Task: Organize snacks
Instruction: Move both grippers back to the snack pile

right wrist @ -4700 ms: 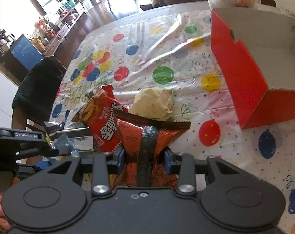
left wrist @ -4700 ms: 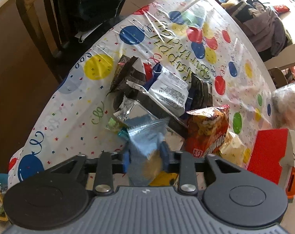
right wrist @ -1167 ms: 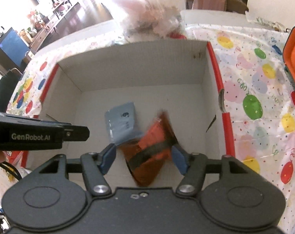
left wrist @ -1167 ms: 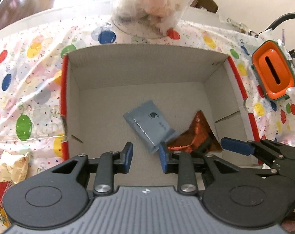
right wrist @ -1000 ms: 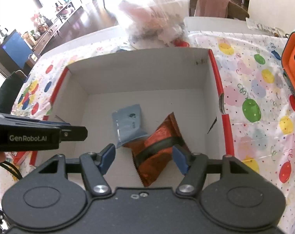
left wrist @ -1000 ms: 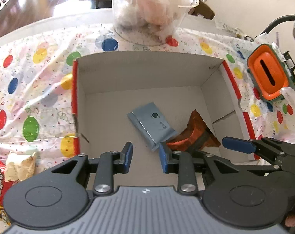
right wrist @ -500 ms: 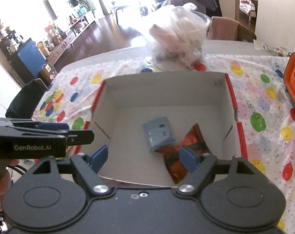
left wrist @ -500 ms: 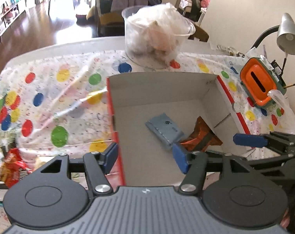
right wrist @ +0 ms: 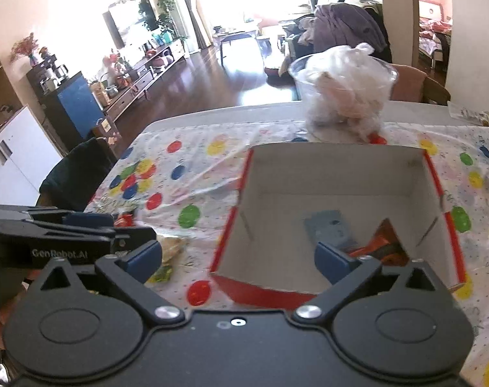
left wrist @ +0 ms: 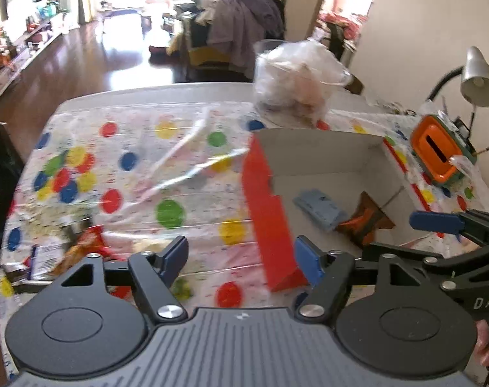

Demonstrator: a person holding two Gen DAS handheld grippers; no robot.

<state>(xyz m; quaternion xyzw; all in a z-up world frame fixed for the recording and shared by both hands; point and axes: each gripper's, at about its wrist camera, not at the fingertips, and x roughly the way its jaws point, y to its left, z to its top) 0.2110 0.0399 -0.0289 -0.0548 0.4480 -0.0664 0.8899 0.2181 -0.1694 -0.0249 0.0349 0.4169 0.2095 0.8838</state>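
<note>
A red cardboard box [left wrist: 265, 206] [right wrist: 338, 167] stands open on the balloon-print tablecloth. Inside lie a light blue packet [left wrist: 320, 208] [right wrist: 333, 229] and an orange-brown snack bag [left wrist: 365, 217] [right wrist: 384, 245]. My left gripper [left wrist: 242, 254] is open and empty, raised over the box's left wall. My right gripper [right wrist: 238, 256] is open and empty, raised above the box's near left corner; it also shows at the right of the left wrist view [left wrist: 438, 222]. More snack packets [left wrist: 66, 248] lie in a pile at the table's left.
A clear tub stuffed with plastic bags [left wrist: 299, 80] [right wrist: 344, 93] stands behind the box. An orange container [left wrist: 438, 151] and a desk lamp [left wrist: 480, 80] are at the right. A dark chair [right wrist: 76, 171] stands at the table's left side.
Both grippers let go of their packets into the box, opened wide, and have pulled back and up and swung left, away from the box.
</note>
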